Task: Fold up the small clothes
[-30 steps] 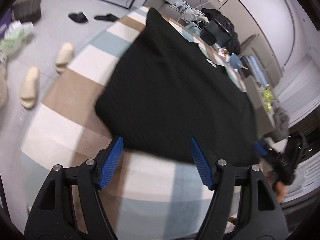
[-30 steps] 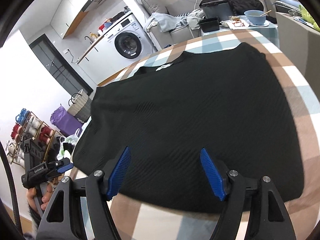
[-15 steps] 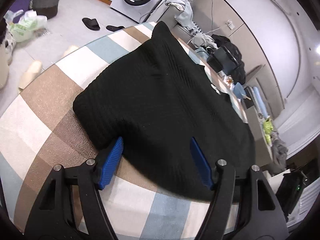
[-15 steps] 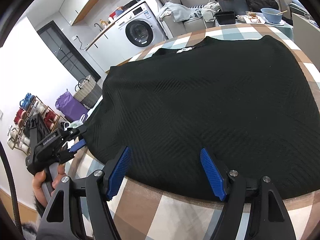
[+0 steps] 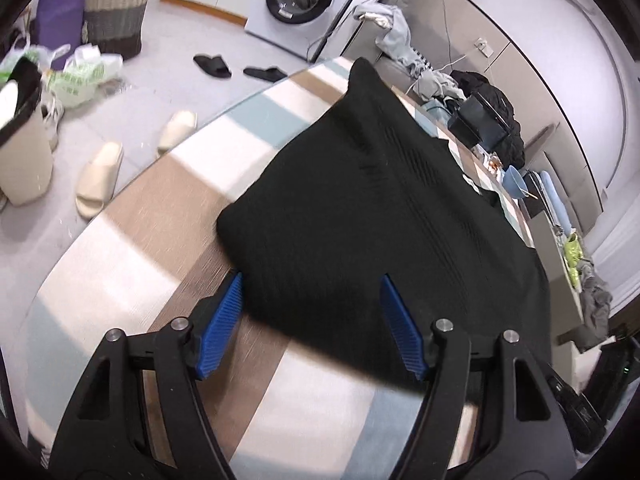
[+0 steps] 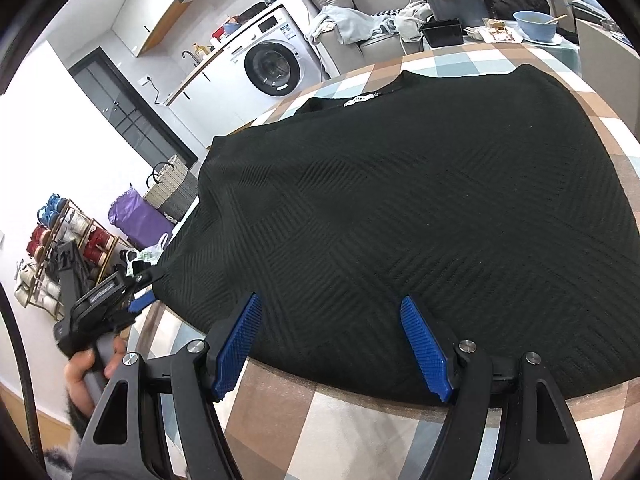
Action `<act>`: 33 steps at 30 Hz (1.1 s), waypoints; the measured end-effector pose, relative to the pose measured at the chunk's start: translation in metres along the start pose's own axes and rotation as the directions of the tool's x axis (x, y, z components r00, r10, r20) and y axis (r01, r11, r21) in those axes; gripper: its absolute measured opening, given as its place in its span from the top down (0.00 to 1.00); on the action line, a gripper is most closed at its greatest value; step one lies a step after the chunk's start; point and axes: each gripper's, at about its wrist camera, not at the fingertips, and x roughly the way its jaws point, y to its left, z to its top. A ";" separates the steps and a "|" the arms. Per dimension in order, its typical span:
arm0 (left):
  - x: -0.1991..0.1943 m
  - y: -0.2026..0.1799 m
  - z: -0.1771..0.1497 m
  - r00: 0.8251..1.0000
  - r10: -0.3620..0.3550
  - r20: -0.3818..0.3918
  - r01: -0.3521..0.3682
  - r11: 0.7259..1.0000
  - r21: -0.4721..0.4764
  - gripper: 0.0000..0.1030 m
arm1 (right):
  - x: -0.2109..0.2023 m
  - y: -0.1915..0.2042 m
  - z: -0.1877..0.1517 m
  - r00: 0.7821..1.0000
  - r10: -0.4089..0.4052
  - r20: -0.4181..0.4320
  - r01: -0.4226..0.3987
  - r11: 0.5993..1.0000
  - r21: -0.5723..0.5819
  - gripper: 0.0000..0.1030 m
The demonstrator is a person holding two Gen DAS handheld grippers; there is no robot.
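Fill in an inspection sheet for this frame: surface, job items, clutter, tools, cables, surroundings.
Surface: checked brown, white and blue tablecloth.
Job's things: black ribbed knit sweater spread flat, white neck label showing.
Clutter: blue bowl and black tray at the far edge.
Tools: left tool and right tool both open at the near hem.
Cables: white cable by the wall socket.
Surroundings: white washing machine, cream slippers, woven basket.

Black sweater [image 6: 400, 208] flat on checked tablecloth [image 6: 352, 424] (white label [image 6: 358, 100] up)
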 end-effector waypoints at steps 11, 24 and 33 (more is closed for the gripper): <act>0.021 -0.028 0.006 1.000 -0.003 0.026 0.000 0.994 0.108 0.80 | 0.008 0.003 0.004 1.000 -0.013 -0.007 0.013 1.000 -0.009 0.28; -0.022 -0.032 0.006 0.990 0.007 0.140 -0.031 0.985 0.170 0.81 | 0.005 0.004 0.003 1.000 -0.004 -0.011 0.003 1.000 -0.024 0.28; -0.051 -0.161 0.009 0.957 -0.184 0.226 0.041 0.854 0.518 0.83 | -0.021 -0.016 0.013 0.998 -0.028 0.063 0.027 1.000 0.009 0.28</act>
